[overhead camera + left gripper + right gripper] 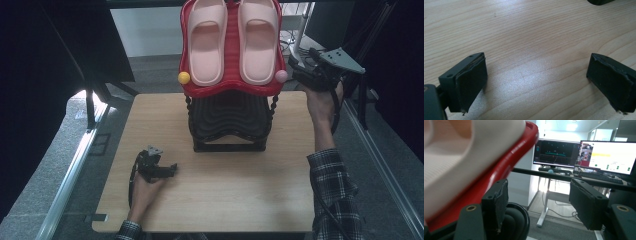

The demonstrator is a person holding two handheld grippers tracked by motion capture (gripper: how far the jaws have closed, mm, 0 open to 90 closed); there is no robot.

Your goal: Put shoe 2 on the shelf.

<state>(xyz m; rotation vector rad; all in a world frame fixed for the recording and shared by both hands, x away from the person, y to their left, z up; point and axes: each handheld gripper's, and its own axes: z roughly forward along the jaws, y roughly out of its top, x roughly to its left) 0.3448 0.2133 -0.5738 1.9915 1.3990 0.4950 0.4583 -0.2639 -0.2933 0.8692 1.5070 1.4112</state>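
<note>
A pair of pale pink slippers [206,40] lies side by side on the red top shelf [232,89] of a small rack, whose black lower shelf [230,117] stands on the wooden table [225,195]. My right gripper [298,70] hovers at the shelf's right edge, beside a pink ball knob [282,76]. In the right gripper view its jaws [539,195] stand open with nothing between them; the red rim [506,162] and a slipper [456,152] lie just left of the left jaw. My left gripper [171,169] rests open on the table; bare wood [536,75] shows between its jaws.
A yellow ball knob [184,77] marks the shelf's left corner. Beyond the table are monitors [607,156] on a desk and a dark frame [367,45] at the right. A metal rail [75,170] runs along the table's left side.
</note>
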